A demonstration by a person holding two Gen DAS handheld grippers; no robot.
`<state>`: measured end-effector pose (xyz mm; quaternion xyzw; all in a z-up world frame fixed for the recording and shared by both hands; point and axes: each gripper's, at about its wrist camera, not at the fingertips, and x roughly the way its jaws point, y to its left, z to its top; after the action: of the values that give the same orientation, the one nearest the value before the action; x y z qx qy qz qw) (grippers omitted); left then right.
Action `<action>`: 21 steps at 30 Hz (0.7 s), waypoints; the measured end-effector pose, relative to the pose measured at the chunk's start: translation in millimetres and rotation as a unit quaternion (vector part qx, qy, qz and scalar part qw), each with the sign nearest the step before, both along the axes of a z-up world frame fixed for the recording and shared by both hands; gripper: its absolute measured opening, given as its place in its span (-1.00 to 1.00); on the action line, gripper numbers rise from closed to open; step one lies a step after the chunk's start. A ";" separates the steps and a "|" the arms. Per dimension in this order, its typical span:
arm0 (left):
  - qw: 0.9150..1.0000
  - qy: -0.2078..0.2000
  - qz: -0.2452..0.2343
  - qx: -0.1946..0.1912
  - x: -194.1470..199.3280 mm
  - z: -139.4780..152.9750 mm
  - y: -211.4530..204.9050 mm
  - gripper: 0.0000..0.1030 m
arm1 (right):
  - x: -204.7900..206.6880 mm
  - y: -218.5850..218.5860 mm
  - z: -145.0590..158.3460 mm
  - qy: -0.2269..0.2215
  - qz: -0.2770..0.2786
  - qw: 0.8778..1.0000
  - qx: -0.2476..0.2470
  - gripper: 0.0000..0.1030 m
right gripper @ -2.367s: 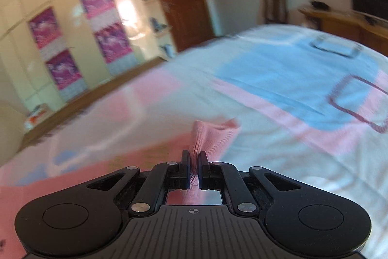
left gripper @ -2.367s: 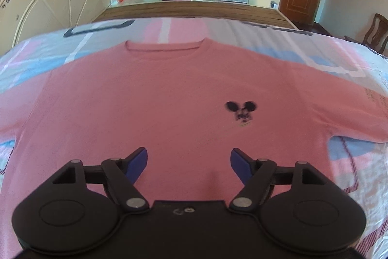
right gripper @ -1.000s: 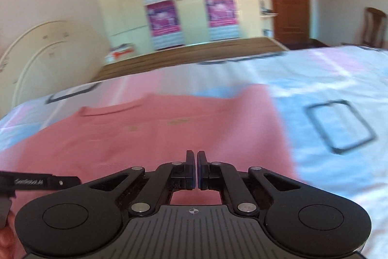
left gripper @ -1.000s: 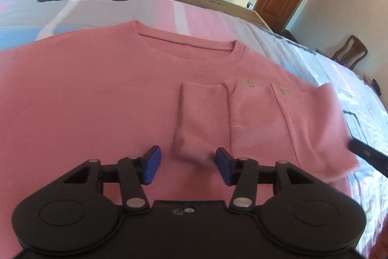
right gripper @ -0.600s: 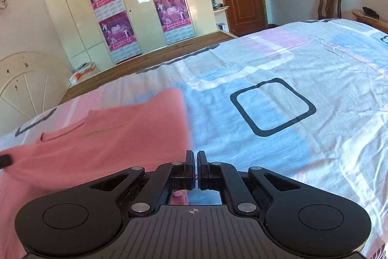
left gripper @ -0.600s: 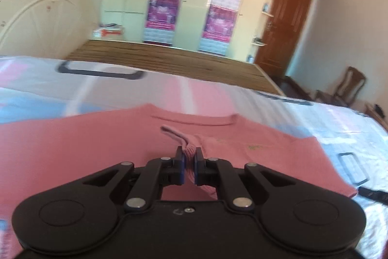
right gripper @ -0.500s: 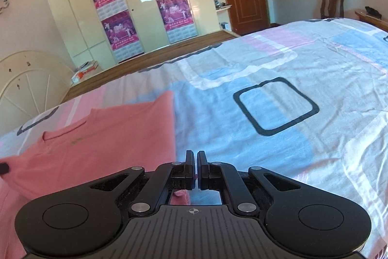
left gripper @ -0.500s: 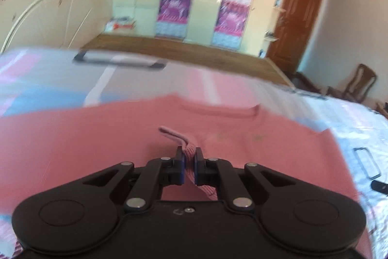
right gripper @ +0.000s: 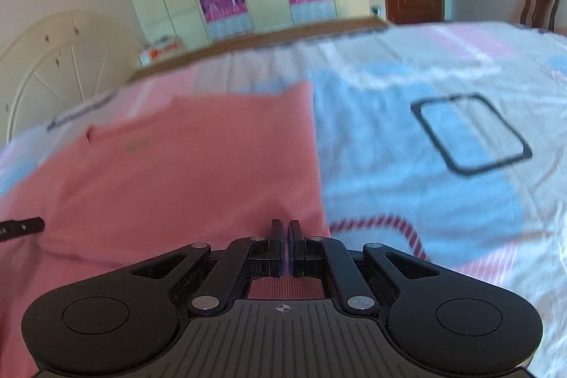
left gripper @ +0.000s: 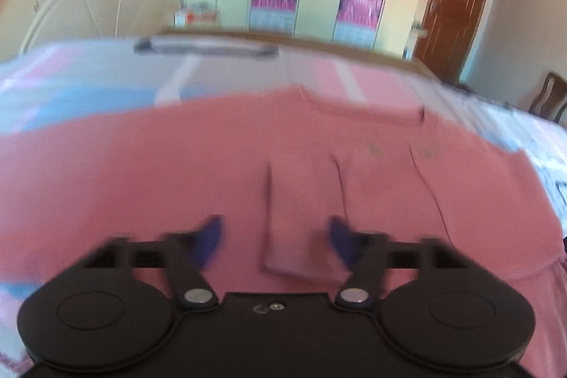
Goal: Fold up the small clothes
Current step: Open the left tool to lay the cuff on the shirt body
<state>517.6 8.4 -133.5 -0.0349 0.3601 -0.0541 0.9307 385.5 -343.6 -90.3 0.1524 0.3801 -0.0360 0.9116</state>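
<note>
Between parted left tongs [left gripper: 274,245], released sleeve [left gripper: 301,211]

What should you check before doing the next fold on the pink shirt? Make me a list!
1. Left gripper let go: ok. Its jaws have just been opening; the sleeve cuff lies loose between them.
2. Sleeve folded onto the pink shirt: ok, it rests flat across the front.
3. Right gripper ready to grab: not ok, its jaws are shut.
4. Right gripper holding cloth: cannot tell; the fingertips sit over the shirt's folded edge.
5. Folded edge straight: ok, it runs straight along the bedsheet.
6. Other sleeve folded: cannot tell, it is out of view.
</note>
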 end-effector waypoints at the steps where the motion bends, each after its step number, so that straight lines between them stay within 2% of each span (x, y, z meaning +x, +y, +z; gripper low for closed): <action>1: 1.000 -0.002 -0.002 -0.007 5.4 0.9 3.1 0.22 | 2.5 -1.7 1.4 -0.008 -0.002 1.000 -0.002 -0.92; 2: 1.000 0.006 -0.005 -0.015 15.0 -0.1 5.7 0.07 | 6.5 -3.8 2.8 -0.015 -0.003 1.000 -0.002 -0.92; 4: 0.999 0.022 -0.006 -0.023 33.5 -5.7 6.0 -0.08 | 19.2 -8.5 6.4 -0.029 -0.006 1.000 -0.007 -0.92; 6: 0.999 0.036 -0.018 -0.035 51.7 -14.1 5.2 -0.10 | 37.6 -15.7 9.4 -0.041 -0.009 0.999 -0.003 -0.92; 8: 0.998 0.027 -0.037 -0.039 59.4 -14.0 3.8 -0.92 | 61.5 -24.5 8.6 -0.041 -0.013 0.999 0.011 -0.92; 10: 0.998 0.005 -0.019 -0.061 56.1 -6.2 8.8 -0.92 | 85.9 -31.1 6.6 -0.040 -0.015 0.999 0.009 -0.92; 12: 0.998 -0.013 -0.010 -0.055 48.0 -4.3 8.8 -0.92 | 108.6 -33.5 4.0 -0.036 -0.004 0.999 0.006 -0.92; 14: 0.998 -0.003 -0.008 -0.055 46.1 -10.5 9.6 -0.92 | 128.5 -35.1 -4.4 -0.025 0.008 1.000 -0.011 -0.92; 16: 0.998 0.005 -0.005 -0.057 46.1 -19.1 10.7 -0.91 | 147.9 -43.7 -24.7 0.027 -0.007 0.999 -0.029 -1.00; 17: 0.998 0.004 -0.006 -0.060 46.9 -20.2 11.4 -0.90 | 148.3 -50.6 -27.7 0.015 -0.014 1.000 -0.015 -1.00; 18: 0.998 0.005 -0.007 -0.056 48.3 -20.3 11.1 -0.87 | 150.0 -54.0 -27.3 0.020 -0.012 1.000 -0.009 -1.00; 20: 0.999 0.003 -0.001 -0.038 47.5 -16.0 10.1 -0.62 | 148.4 -52.1 -21.2 0.027 -0.003 0.999 -0.026 -1.00; 21: 1.000 -0.001 0.009 -0.025 45.7 -12.6 9.9 -0.59 | 143.7 -50.3 -17.3 0.026 -0.002 0.999 -0.035 -1.00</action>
<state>563.2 18.3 -146.0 -0.0618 0.3575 -0.0544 0.9303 529.2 -393.9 -107.6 0.1205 0.4021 -0.0547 0.9060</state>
